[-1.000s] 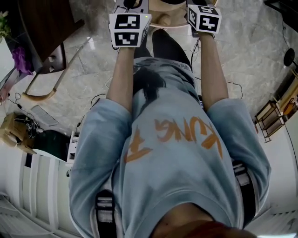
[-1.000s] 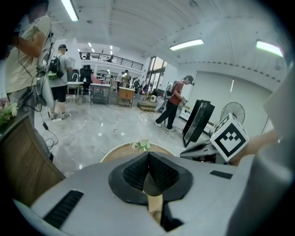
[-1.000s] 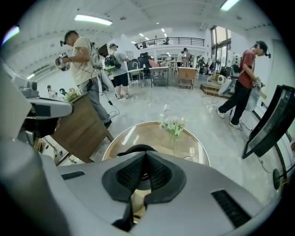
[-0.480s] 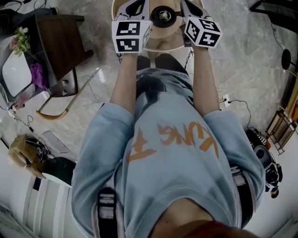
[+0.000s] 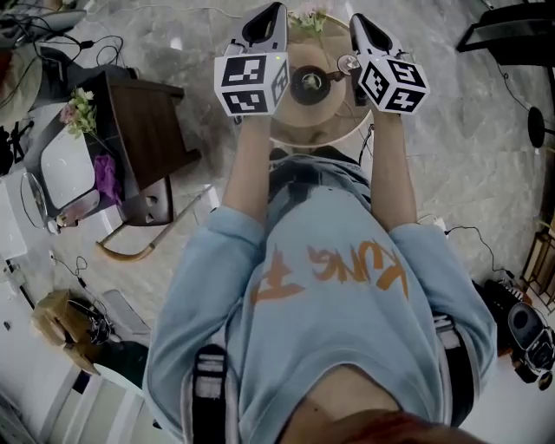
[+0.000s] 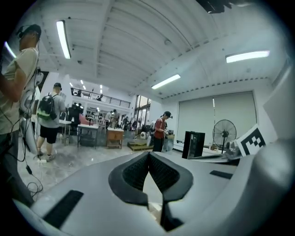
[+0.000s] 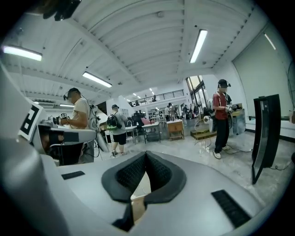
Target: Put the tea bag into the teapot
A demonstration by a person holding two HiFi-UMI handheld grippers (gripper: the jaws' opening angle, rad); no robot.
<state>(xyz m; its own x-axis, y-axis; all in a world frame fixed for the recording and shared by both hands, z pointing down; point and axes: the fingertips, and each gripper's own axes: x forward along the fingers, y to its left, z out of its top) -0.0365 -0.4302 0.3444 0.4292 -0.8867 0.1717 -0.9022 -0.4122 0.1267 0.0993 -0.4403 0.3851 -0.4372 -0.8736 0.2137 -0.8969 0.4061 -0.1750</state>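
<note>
In the head view a dark round teapot (image 5: 310, 84) stands on a small round pale table (image 5: 323, 132) just beyond the person's arms. A small shiny piece (image 5: 347, 62) lies to its right. My left gripper (image 5: 276, 10) is held left of the teapot and my right gripper (image 5: 355, 19) right of it, both above the table. Both point level across the hall. The left gripper (image 6: 148, 155) has its pads pressed together with nothing between them. The right gripper (image 7: 146, 155) is shut the same way. I cannot make out a tea bag in any view.
A dark wooden side table (image 5: 152, 130) with flowers (image 5: 80, 113) and a chair (image 5: 147, 212) stand left of the round table. Cables run over the marble floor. A black stand (image 5: 512, 26) is at the far right. Several people (image 6: 161, 131) stand about the hall.
The head view has swung forward: the round table and teapot, earlier cut off at the top edge, now show fully. Both grippers stay raised on either side of the teapot.
</note>
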